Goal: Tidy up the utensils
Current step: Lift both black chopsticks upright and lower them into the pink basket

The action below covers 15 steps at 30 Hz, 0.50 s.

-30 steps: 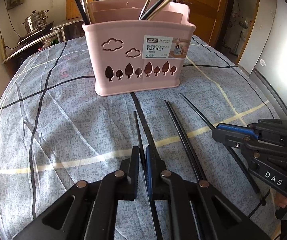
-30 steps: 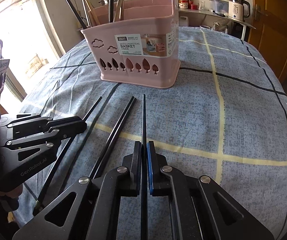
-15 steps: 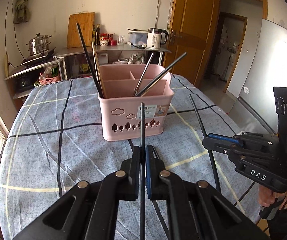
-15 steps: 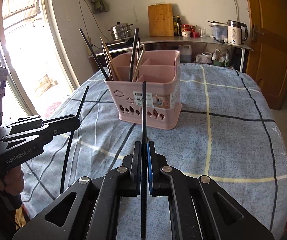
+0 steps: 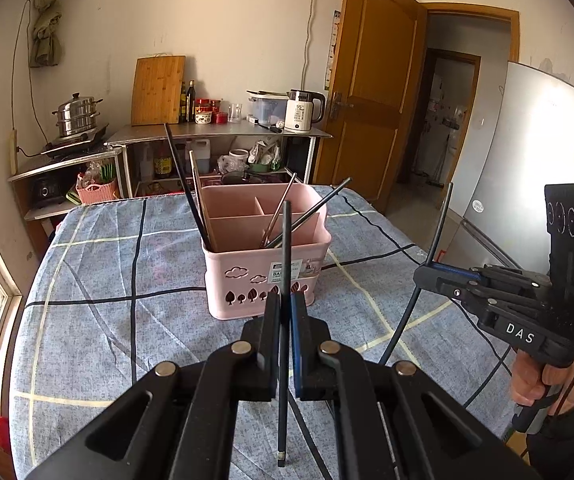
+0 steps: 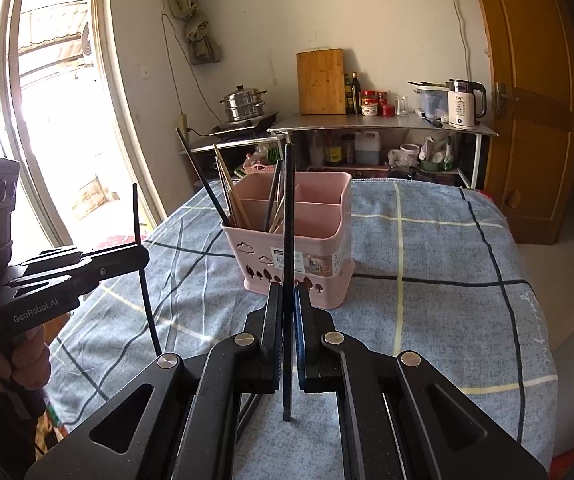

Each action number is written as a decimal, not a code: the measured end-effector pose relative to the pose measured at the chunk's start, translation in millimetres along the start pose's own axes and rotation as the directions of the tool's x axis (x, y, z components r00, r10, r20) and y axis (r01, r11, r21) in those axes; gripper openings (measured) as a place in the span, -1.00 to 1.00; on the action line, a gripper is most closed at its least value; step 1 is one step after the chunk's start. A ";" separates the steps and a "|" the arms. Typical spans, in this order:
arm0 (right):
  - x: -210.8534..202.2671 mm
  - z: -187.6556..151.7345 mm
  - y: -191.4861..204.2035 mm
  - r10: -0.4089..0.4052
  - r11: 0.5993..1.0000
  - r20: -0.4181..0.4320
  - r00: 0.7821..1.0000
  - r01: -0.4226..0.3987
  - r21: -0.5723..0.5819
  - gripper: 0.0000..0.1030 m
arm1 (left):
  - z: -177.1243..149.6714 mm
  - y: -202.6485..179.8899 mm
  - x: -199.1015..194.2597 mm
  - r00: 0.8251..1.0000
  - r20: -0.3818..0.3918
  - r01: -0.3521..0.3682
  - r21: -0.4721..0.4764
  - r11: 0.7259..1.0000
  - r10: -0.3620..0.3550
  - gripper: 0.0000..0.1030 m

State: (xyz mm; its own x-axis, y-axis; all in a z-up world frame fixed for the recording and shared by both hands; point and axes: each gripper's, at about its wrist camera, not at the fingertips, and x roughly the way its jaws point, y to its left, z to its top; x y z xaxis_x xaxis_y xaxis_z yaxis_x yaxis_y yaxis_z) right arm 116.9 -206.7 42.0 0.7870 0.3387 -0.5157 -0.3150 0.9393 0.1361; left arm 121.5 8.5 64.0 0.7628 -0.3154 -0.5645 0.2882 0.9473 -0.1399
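Observation:
A pink utensil basket [image 5: 247,276] [image 6: 327,240] stands mid-table, with black, wooden and metal chopsticks leaning in its compartments. My left gripper [image 5: 285,304] is shut on a black chopstick [image 5: 286,240], held upright in the air on the near side of the basket. My right gripper [image 6: 288,296] is shut on a second black chopstick [image 6: 288,208], also upright. Each gripper shows in the other's view: the right gripper [image 5: 427,276] to the right, the left gripper [image 6: 143,258] to the left. A dark pair of chopsticks [image 6: 249,408] lies on the cloth below, mostly hidden.
The blue-grey checked tablecloth [image 5: 107,280] covers the table. Behind it is a metal shelf [image 5: 223,132] with a kettle, jars, a cutting board and a steamer pot. A fridge [image 5: 535,168] and a wooden door stand to the right, a window [image 6: 59,120] to the left.
Both grippers have lifted off the table, each carrying its black chopstick, and tipped upward. The basket now sits lower and farther off in both views.

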 end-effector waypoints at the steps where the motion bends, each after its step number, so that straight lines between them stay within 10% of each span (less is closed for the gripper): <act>1: -0.2 -0.4 0.1 0.002 1.000 0.000 1.000 -0.002 -0.001 -0.90 | 0.3 0.0 -1.1 1.000 0.003 0.001 -0.001 1.000 -0.001 -0.89; 15: -10.5 0.8 4.1 0.000 1.000 0.017 1.000 0.000 -0.015 -0.90 | 5.6 0.4 -10.4 1.000 0.020 0.004 -0.008 1.000 -0.004 -0.89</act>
State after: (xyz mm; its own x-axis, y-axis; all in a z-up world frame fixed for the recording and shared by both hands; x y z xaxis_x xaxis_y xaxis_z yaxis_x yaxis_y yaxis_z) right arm 107.8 -206.3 48.6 0.7956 0.3398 -0.5016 -0.3231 0.9383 0.1231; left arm 116.9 11.8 74.3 0.7731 -0.3201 -0.5476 0.2864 0.9465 -0.1488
